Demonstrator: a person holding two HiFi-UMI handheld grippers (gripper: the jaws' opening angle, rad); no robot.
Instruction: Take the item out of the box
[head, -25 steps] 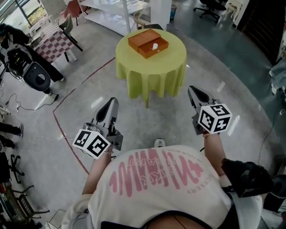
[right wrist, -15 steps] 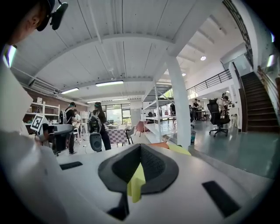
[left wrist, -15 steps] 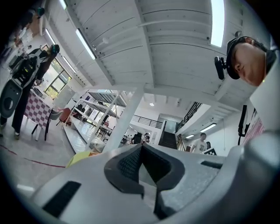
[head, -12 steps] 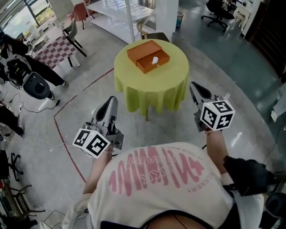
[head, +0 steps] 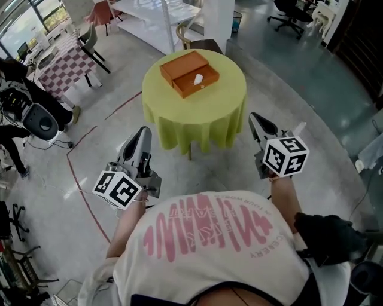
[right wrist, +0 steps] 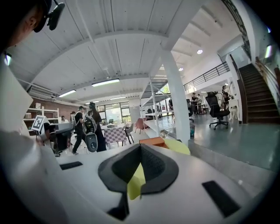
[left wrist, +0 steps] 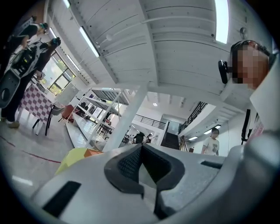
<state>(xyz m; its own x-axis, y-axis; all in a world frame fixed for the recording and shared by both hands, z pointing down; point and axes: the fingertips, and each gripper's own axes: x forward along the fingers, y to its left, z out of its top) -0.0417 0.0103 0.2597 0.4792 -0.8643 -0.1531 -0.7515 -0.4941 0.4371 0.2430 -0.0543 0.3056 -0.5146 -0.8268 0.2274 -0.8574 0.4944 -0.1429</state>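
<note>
An open orange box [head: 188, 73] lies on a round table under a yellow-green cloth [head: 197, 116] ahead of me. A small white item [head: 198, 78] rests in the box's nearer half. My left gripper [head: 143, 130] is held at waist height, short of the table and left of it, jaws shut and empty. My right gripper [head: 252, 117] is level with the table's right side, also shut and empty. The left gripper view looks over the shut left gripper [left wrist: 141, 148] at the cloth [left wrist: 74, 155]. Past the right gripper [right wrist: 140, 148] show the box [right wrist: 153, 141] and cloth [right wrist: 178, 146].
A white pillar [head: 218, 21] and white shelving [head: 158, 18] stand behind the table. At the left are a chequered table [head: 57, 66] with chairs and people with dark gear [head: 36, 116]. A red line [head: 75, 173] marks the concrete floor. An office chair [head: 293, 12] stands far right.
The person has walked closer to the table, carrying both grippers forward. The table now sits slightly further left in the head view. Both pairs of jaws stay shut.
</note>
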